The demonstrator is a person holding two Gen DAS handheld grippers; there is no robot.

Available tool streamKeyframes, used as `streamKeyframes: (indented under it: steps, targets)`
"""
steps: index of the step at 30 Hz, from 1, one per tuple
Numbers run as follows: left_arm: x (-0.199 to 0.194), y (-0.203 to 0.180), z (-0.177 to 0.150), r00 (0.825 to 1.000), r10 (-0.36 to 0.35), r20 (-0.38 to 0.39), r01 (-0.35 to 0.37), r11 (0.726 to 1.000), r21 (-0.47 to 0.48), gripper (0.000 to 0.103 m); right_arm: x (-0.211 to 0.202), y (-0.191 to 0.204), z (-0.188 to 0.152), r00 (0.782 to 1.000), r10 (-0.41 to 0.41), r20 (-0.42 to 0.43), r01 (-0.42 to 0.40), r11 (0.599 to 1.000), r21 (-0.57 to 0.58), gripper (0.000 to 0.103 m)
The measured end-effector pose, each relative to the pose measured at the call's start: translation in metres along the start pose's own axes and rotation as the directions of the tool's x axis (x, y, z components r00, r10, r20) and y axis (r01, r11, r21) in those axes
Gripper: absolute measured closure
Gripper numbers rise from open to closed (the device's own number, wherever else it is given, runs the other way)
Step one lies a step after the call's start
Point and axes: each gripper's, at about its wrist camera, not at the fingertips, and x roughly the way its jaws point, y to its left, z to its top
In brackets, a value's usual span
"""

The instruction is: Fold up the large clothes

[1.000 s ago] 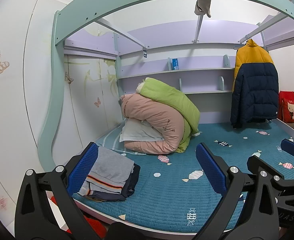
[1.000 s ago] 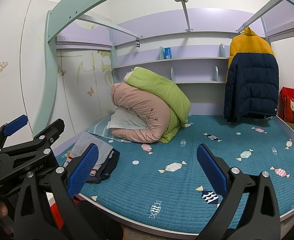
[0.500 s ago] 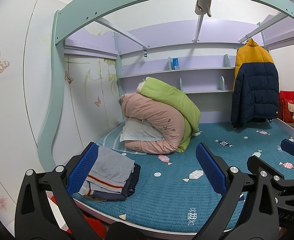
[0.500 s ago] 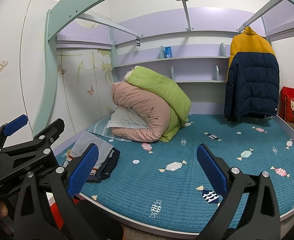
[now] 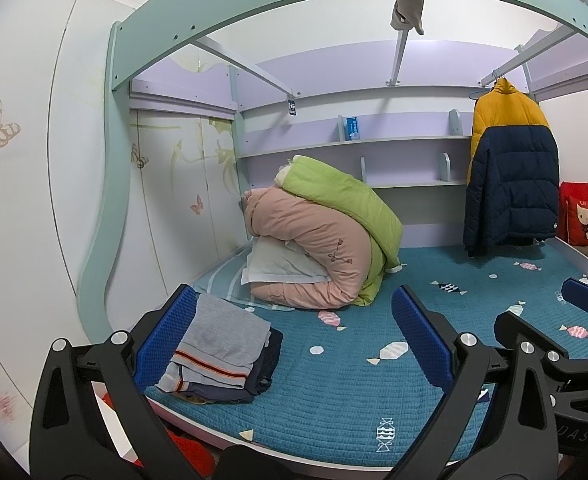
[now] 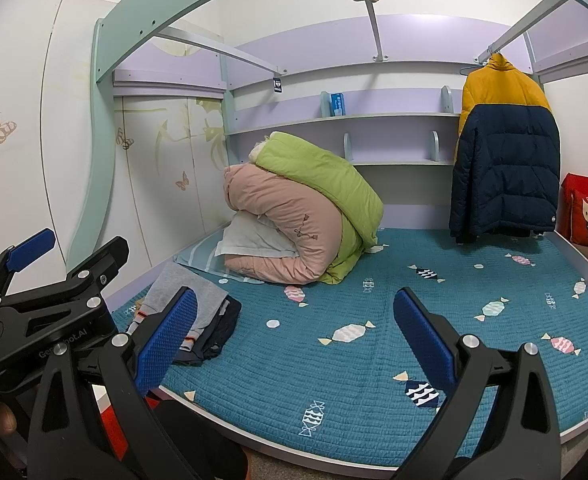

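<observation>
Left gripper point(image 5: 294, 336) and right gripper point(image 6: 291, 330) both gape wide, holding nothing, off the front edge of the bed point(image 5: 334, 408). One stack of folded clothes point(image 5: 221, 350) lies at the bed's front-left corner, just beside the left one's left finger. Two quilts, one jacket point(image 6: 502, 160) hanging at the back. Only the right view shows the left gripper's body.

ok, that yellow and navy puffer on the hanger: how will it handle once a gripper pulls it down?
The puffer jacket looks thick and quilted: probably light for its bulk and floppy. Its smooth shell may slip between the pads. It hangs from the rail, so the hanger may snag.
</observation>
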Motion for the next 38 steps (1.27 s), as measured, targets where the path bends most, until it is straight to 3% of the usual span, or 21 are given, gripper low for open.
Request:
streamKeyframes:
  steps: [26,38]
  targets:
    - [-0.001,0.004,-0.004,1.0,0.019,-0.007,-0.019,1.0,-0.001,0.005,0.003,-0.004,0.001,1.0,0.01,-0.012,-0.01,1.0,0.0,0.008]
    - [0.02,0.003,-0.018,0.997,0.019,-0.078,-0.02,1.0,-0.007,0.005,0.025,-0.009,-0.005,0.998,0.019,-0.062,-0.018,1.0,0.005,0.008]
